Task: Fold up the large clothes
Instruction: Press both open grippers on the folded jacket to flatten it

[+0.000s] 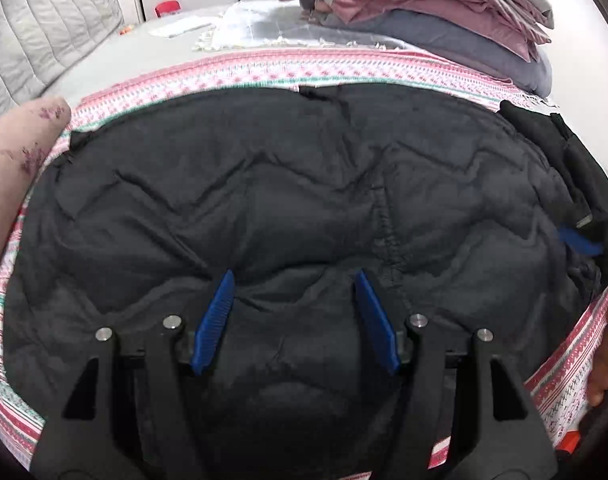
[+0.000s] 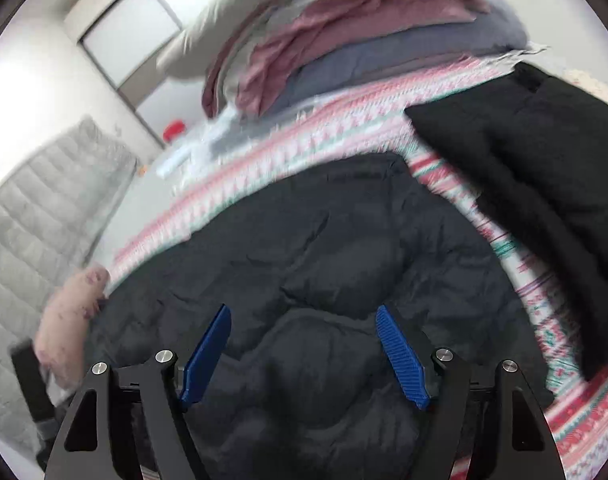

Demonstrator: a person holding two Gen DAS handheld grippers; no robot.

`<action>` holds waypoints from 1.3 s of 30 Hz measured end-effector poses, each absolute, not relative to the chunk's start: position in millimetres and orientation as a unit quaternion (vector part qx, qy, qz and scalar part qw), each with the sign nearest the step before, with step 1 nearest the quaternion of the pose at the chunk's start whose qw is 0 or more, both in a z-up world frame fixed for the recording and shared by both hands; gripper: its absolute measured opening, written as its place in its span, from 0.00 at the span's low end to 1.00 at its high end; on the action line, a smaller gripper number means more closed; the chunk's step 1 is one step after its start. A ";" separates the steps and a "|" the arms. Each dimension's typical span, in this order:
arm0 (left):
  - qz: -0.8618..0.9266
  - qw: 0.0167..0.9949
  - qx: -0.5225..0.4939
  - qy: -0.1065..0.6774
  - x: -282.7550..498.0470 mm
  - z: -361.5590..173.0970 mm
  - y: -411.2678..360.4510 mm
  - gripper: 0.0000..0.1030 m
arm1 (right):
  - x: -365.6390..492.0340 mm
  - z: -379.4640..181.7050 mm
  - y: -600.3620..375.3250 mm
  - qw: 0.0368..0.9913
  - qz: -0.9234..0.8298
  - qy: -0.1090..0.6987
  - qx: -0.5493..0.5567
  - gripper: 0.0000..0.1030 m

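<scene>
While my left gripper and right gripper both hover with jaws apart and empty, the black quilted jacket lies flat on the patterned blanket directly beneath them, its long axis running crosswise.

The black jacket filling mid-frame is matt quilted cloth, puffy and creased along its stitching. Under it lies a woven patterned cloth, pink and white. Gripper pads are ribbed blue plastic on matt black arms with shiny metal pins. The folded pile, upper right, looks like soft fabric, perhaps velvety.
</scene>
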State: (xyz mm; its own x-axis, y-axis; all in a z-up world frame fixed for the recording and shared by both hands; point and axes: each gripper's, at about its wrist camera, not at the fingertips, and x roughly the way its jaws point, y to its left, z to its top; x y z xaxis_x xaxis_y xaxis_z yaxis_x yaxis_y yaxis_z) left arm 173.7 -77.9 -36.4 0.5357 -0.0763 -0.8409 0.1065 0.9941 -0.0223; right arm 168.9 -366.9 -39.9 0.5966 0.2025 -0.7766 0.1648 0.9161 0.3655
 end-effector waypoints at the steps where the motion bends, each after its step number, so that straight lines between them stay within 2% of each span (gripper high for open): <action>1: -0.056 0.875 0.011 0.480 174.8 -36.8 -77.0 0.63 | 175.3 -52.6 -365.7 0.862 -0.002 0.467 0.196 0.74; 7: -0.061 0.874 0.005 0.481 172.5 -26.3 -74.9 0.63 | 186.2 -63.5 -354.9 0.858 -0.023 0.489 0.157 0.75; 13: -0.062 0.886 0.008 0.459 186.5 -9.4 -95.8 0.65 | 185.6 -58.1 -364.5 0.851 -0.018 0.488 0.192 0.75; 20: -0.024 0.880 0.063 0.471 205.4 -48.6 -116.7 0.68 | 189.2 -60.9 -364.0 0.850 -0.013 0.495 0.182 0.75; 24: -0.018 0.876 0.047 0.480 210.2 -31.9 -112.7 0.68 | 192.2 -62.6 -360.2 0.849 -0.016 0.500 0.169 0.76; 30: 0.008 0.892 0.045 0.449 243.2 1.3 -117.1 0.68 | 191.3 -63.3 -366.1 0.845 -0.010 0.500 0.189 0.78; 35: 0.022 0.842 0.042 0.538 296.9 -48.1 -116.8 0.72 | 193.1 -64.4 -368.5 0.844 -0.007 0.501 0.191 0.78; 39: 0.037 0.831 0.030 0.554 308.2 -48.2 -111.7 0.73 | 196.2 -65.3 -371.8 0.842 -0.003 0.503 0.194 0.78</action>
State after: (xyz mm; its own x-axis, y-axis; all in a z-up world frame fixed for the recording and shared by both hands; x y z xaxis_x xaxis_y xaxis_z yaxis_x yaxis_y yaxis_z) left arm 308.2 -111.7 -48.2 0.3830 0.0938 -0.9190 -0.0282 0.9956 0.0899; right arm 196.2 -371.8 -65.3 0.4941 0.1900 -0.8484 0.2011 0.9244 0.3241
